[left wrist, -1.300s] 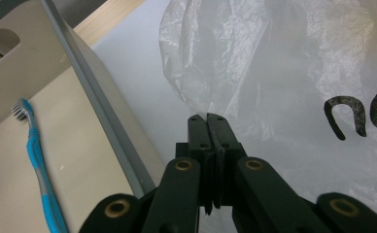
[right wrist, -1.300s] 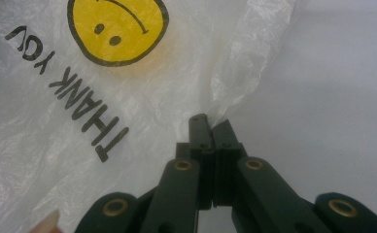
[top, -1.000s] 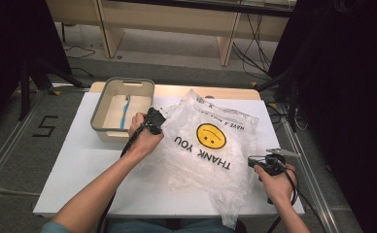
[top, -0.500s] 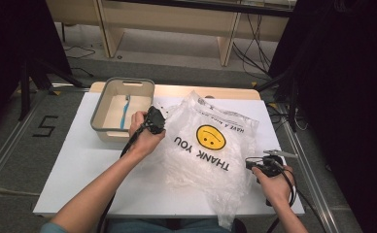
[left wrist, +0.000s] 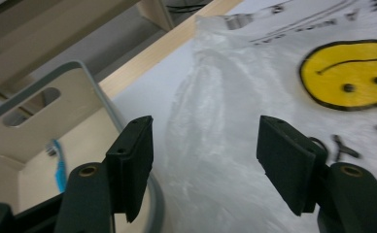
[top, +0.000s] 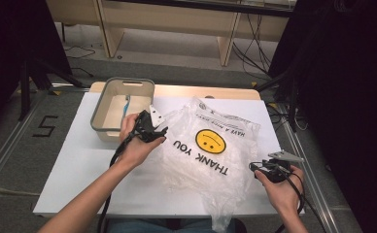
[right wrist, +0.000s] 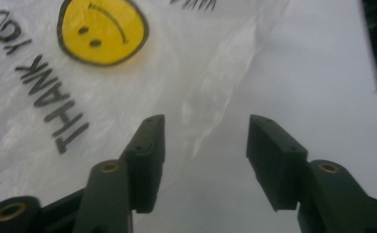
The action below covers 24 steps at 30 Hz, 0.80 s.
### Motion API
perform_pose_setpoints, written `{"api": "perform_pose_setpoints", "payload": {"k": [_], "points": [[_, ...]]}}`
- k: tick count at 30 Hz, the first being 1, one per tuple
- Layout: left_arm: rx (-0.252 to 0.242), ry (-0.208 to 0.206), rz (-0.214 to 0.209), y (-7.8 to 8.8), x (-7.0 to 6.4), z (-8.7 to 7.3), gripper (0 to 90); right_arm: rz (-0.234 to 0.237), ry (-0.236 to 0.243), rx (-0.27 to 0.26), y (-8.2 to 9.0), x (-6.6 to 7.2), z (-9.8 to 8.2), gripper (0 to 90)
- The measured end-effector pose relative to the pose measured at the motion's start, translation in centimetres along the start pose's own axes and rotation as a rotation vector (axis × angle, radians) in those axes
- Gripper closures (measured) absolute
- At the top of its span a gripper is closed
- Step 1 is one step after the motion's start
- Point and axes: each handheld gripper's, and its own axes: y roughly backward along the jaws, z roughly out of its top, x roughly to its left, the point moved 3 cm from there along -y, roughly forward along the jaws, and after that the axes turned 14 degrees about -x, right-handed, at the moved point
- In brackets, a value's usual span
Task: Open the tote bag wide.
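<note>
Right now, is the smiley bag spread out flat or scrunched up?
Spread out. The bag lies wrinkled but flat on the table, smiley face and THANK YOU lettering fully readable.

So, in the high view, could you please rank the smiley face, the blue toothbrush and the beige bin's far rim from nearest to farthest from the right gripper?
1. Smiley face, on the plastic bag, up-left of the right gripper.
2. Blue toothbrush, inside the bin, far left.
3. Bin's far rim, beyond the toothbrush.
</note>
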Motion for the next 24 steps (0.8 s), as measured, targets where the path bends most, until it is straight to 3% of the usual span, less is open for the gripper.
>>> {"api": "perform_pose_setpoints", "payload": {"k": [1,3,4,5,6,7,8,9,12,13,17,19,24], "points": [[-0.001,0.004,-0.013,0.6,-0.2,-0.2,38.1,-0.005,0.022,-0.026,0.1,0.0,0.4,47.0],[0.008,0.012,-0.046,1.6,-0.9,-1.0,38.3,0.040,0.048,-0.077,0.2,0.6,1.1,46.5],[0.013,0.024,-0.063,2.1,-1.3,-1.4,38.3,0.084,0.061,-0.096,0.1,1.1,1.4,46.5],[0.026,0.028,-0.086,2.5,-1.6,-2.0,39.1,0.181,0.095,-0.120,-0.2,2.6,1.9,46.5],[0.037,0.038,-0.103,2.8,-2.0,-2.5,39.1,0.181,0.095,-0.120,-0.2,2.6,1.9,46.5],[0.051,0.035,-0.114,3.0,-2.4,-3.1,39.1,0.228,0.113,-0.120,-0.5,3.5,1.9,46.5],[0.067,0.025,-0.128,3.3,-2.7,-3.5,39.2,0.271,0.131,-0.110,-0.8,4.5,1.9,46.4],[0.078,0.022,-0.142,3.5,-3.1,-4.0,39.3,0.342,0.152,-0.065,-1.6,6.4,1.6,46.3],[0.109,0.026,-0.193,3.9,-4.3,-5.2,40.2,0.460,0.199,-0.011,-2.7,9.3,1.1,45.4],[0.120,0.025,-0.209,4.0,-4.6,-5.5,40.2,0.460,0.199,-0.011,-2.7,9.3,1.1,45.4],[0.153,0.022,-0.252,4.4,-5.7,-7.0,41.8,0.579,0.263,0.053,-4.0,12.3,0.5,44.8],[0.167,0.022,-0.269,4.4,-6.2,-7.6,43.0,0.636,0.305,0.112,-5.1,13.7,-0.2,46.2],[0.199,0.018,-0.289,4.3,-6.3,-8.4,44.8,0.667,0.355,0.167,-6.0,14.6,-0.7,50.0]]}}
